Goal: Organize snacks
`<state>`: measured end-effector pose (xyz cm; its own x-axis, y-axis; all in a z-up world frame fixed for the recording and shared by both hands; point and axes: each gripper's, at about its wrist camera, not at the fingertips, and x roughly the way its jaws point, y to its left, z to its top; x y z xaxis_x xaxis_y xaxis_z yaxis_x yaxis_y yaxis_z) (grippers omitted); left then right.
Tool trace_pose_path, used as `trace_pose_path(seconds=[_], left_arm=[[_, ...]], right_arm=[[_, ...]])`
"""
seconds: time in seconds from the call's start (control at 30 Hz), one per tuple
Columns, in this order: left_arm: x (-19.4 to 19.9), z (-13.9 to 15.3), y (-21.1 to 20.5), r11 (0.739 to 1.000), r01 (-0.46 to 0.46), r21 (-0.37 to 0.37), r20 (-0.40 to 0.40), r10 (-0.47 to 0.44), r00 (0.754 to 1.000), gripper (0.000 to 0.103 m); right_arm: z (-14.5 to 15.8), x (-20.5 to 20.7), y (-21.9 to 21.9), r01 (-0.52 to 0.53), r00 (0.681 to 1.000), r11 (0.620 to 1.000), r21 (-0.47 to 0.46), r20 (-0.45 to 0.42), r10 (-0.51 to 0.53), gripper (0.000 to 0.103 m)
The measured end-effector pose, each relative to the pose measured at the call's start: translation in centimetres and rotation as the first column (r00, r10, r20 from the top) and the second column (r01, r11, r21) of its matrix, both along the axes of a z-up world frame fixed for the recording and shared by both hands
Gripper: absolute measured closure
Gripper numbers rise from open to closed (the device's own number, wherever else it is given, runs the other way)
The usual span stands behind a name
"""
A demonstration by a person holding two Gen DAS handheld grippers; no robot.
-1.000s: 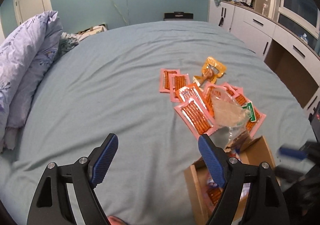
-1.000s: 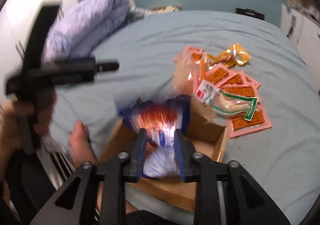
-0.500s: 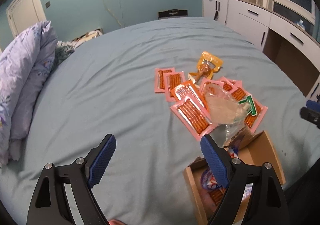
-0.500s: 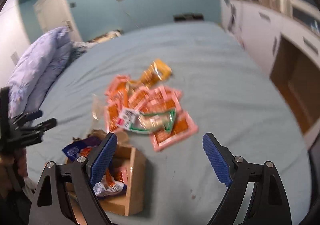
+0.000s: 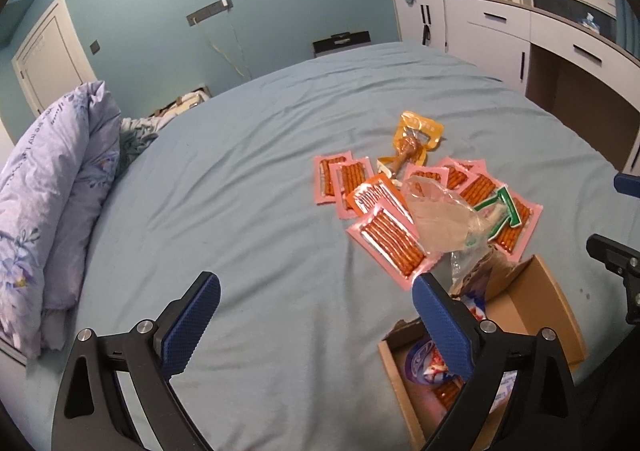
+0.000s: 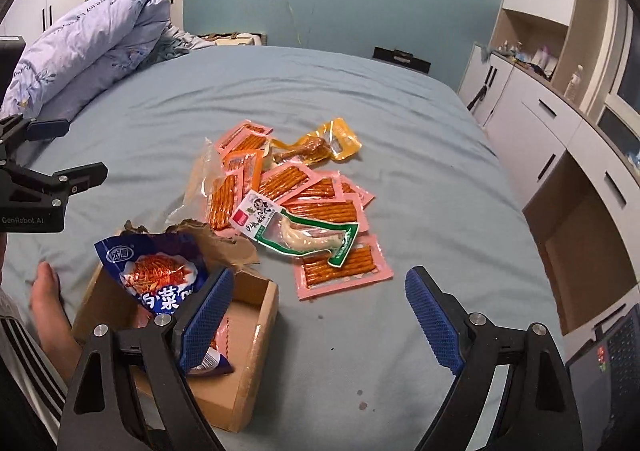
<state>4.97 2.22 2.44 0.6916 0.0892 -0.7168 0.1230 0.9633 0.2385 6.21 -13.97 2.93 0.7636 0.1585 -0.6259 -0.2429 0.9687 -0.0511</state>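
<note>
A blue kimchi packet [image 6: 160, 271] is leaning in the cardboard box [image 6: 256, 335] on the bed [image 6: 420, 155], beside the pink snack-stick packs [image 6: 340, 267]. The right gripper [image 6: 316, 315] is hanging empty above, jaws wide apart. The left gripper [image 5: 316, 315], jaws just widening, is gaping empty over bare sheet.

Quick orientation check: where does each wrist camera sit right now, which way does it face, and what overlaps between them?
Left wrist: behind the open left tool, angled down across the bed at the snack pile; the right tool shows at the right edge.
Right wrist: behind the open right tool, facing the pile from the cardboard box side; the left tool, a bare foot and a striped trouser leg show at left.
Shared: green-trimmed chicken pack, orange drumstick pack, box, quilt.
</note>
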Motion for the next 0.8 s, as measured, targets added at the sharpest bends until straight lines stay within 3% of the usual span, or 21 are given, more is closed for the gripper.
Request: trace_pose_path(seconds=[0.47, 0.8], left_arm=[[0.2, 0.6, 1.7, 0.996, -0.050, -0.076, 0.011, 0.051, 0.999, 0.002], [0.2, 0.6, 1.6, 0.996, -0.046, -0.071, 0.010, 0.047, 0.999, 0.002]], right_arm=[[-1.0, 1.5, -0.4, 0.012, 1.000, 1.000, 0.020, -0.006, -0.012, 0.016], [-1.0, 1.5, -0.3, 0.010, 1.000, 1.000, 0.014, -0.009, -0.009, 0.016]])
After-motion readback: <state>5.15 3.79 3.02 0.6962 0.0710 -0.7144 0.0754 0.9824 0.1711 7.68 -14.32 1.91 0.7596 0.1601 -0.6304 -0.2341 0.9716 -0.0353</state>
